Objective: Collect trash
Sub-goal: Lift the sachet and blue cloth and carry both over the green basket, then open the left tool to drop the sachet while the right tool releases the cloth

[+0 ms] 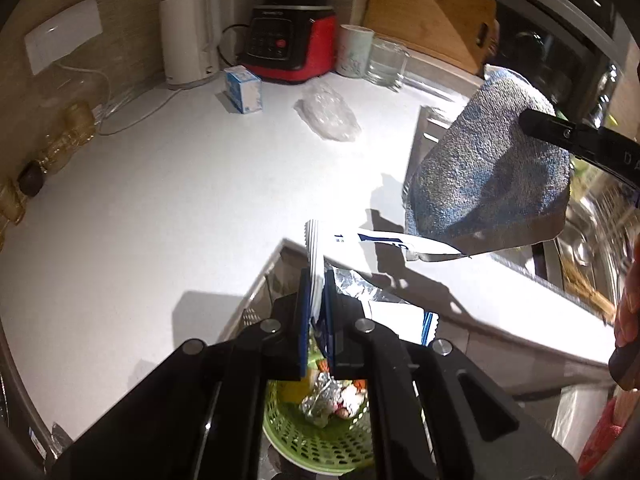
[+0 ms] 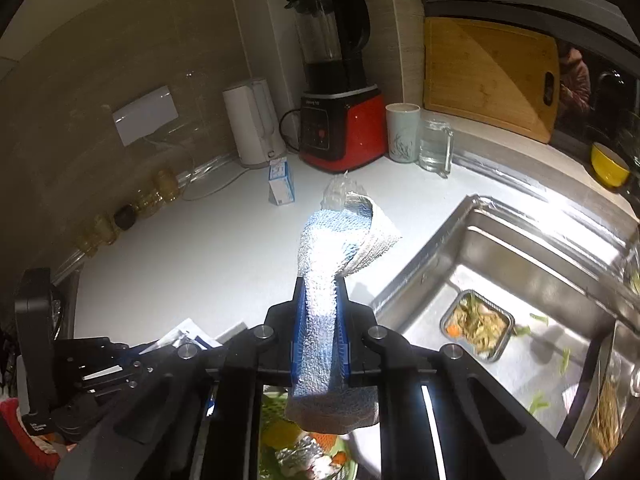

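Torn white-and-blue wrapper (image 1: 320, 276) pinched edge-on between the fingers of the left gripper (image 1: 318, 320), fingers closed flat on it. Long axis running away from the camera, free end reaching out over the near edge of the white tabletop (image 1: 160, 208); silver foil lining showing on the right side, lower part hidden behind the fingers. Directly below, a green perforated basket (image 1: 312, 440) holding foil scraps and food bits, mostly cut off by the gripper body.

Blue-grey cloth (image 2: 320, 312) clamped in the right gripper (image 2: 320, 320), fingers shut tight on it, one end rising up and folding over, the other hanging limp under the fingers. Same cloth in the left wrist view hanging in the air above the tabletop's right edge, blocking part of the sink (image 2: 520, 264).

Crumpled clear plastic (image 1: 328, 114) lying towards the far side of the tabletop, hard to make out against the white. Small blue-white carton (image 1: 243, 91) upright near the back corner, beside the white kettle (image 1: 190, 38) and red blender (image 1: 290, 40). Container of food scraps (image 2: 478, 324) in the sink basin.
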Motion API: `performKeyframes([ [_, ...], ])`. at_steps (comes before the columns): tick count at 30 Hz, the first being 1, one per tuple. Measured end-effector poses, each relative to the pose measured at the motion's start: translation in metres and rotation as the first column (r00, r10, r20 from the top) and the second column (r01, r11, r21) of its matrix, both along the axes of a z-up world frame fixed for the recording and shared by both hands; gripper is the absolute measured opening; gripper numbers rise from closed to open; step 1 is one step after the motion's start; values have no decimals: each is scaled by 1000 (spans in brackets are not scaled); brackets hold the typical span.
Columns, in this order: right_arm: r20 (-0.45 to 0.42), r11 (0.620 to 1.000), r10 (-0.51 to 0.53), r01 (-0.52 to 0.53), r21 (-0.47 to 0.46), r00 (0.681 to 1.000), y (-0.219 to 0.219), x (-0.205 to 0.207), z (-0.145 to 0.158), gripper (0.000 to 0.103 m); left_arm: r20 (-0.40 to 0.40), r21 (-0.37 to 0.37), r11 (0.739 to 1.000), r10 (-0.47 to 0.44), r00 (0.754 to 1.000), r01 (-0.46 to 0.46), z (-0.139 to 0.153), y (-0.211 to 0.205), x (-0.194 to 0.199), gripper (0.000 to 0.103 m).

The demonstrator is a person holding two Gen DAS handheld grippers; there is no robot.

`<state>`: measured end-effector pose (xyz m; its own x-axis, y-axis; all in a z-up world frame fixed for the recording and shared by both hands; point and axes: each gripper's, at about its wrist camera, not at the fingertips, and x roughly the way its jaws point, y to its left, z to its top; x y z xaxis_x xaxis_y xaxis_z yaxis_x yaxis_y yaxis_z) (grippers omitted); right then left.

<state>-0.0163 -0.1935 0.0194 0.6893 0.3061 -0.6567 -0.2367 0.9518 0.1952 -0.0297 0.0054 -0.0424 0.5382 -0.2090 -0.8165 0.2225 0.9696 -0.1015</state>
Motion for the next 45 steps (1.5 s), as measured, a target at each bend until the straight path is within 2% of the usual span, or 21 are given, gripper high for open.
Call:
performKeyframes([
  [4, -68, 997, -71, 72, 14, 995, 12, -50, -22, 14, -49, 6, 995, -102, 994, 102, -19, -2, -34, 6],
  [8, -124, 991, -126, 129, 19, 984, 20, -91, -44, 14, -87, 31, 985, -166, 982, 169, -39, -5, -59, 6],
  [13, -173, 983, -174, 180, 21, 970, 22, -119, -64, 14, -126, 36, 973, -222, 967, 228, -60, -8, -75, 6],
  [18, -194, 979, -199, 205, 14, 961, 22, -130, -73, 14, -177, 15, 965, -255, 951, 262, -74, -11, -83, 7],
  [29, -210, 976, -213, 220, 8, 954, 22, -139, -77, 14, -195, -6, 963, -265, 944, 269, -78, -15, -83, 14],
  [31, -208, 975, -213, 220, 9, 954, 21, -140, -78, 15, -191, -8, 963, -266, 945, 269, -76, -16, -82, 18],
  [33, -208, 976, -212, 219, 9, 955, 20, -140, -77, 14, -177, -1, 964, -260, 949, 264, -73, -16, -84, 30],
  [34, -208, 976, -212, 219, 9, 955, 20, -140, -77, 14, -169, 5, 965, -259, 951, 263, -71, -16, -84, 32],
  [43, -217, 978, -200, 207, 10, 955, 22, -138, -77, 15, -142, 10, 969, -245, 959, 249, -62, -11, -85, 37],
  [45, -222, 980, -191, 198, 9, 956, 24, -136, -79, 15, -128, 9, 971, -234, 964, 237, -56, -8, -85, 43],
])
